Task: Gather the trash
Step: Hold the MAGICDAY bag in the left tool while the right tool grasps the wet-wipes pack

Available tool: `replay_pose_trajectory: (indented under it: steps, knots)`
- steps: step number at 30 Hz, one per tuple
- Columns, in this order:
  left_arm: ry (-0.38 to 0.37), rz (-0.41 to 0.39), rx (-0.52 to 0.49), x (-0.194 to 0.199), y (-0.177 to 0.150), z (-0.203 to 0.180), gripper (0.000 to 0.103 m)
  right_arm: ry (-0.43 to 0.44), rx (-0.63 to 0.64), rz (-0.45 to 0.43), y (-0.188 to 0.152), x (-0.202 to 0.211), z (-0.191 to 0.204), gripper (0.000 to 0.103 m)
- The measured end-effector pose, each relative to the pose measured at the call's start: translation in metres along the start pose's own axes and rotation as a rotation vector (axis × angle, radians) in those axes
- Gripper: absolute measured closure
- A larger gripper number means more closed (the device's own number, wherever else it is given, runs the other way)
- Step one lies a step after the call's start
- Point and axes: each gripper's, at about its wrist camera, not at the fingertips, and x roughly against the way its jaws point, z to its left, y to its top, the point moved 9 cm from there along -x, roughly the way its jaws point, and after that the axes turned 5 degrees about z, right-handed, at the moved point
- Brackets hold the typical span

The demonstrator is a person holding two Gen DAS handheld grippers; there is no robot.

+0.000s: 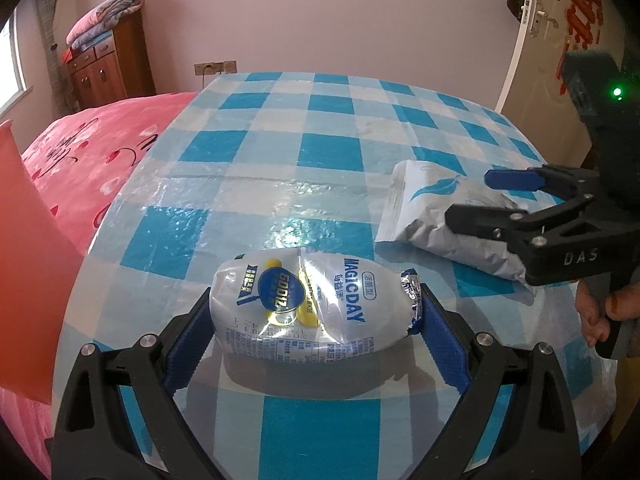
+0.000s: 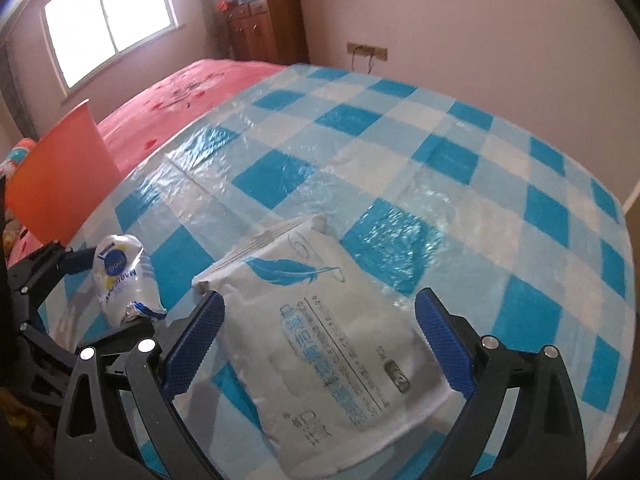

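Lying on blue-checked plastic tablecloth (image 1: 328, 148) beside pink bed (image 1: 100, 148), wooden cabinet (image 1: 108, 68) behind. Left gripper (image 1: 316, 320) clenching on crumpled MAGICDAY bottle (image 1: 308, 304). Right gripper (image 2: 320, 344) spreading wide around white wipes pack (image 2: 320, 344), not squeezing.

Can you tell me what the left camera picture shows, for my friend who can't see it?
The left gripper has its two blue pads on either end of a crumpled silver drink pouch on a blue-checked table. To the right, the right gripper reaches over a grey-white packet.
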Motion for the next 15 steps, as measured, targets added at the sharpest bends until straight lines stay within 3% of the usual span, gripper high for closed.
replay_pose_trajectory:
  steps: [6,15]
  knots:
    - [-0.001,0.001,0.01,-0.001,0.001,0.006,0.009,0.019,0.04,0.016,-0.008,-0.004,0.008,0.006]
    - [-0.019,0.002,0.029,-0.001,0.001,0.009,0.009,-0.042,0.117,0.043,-0.008,-0.018,0.019,0.004]
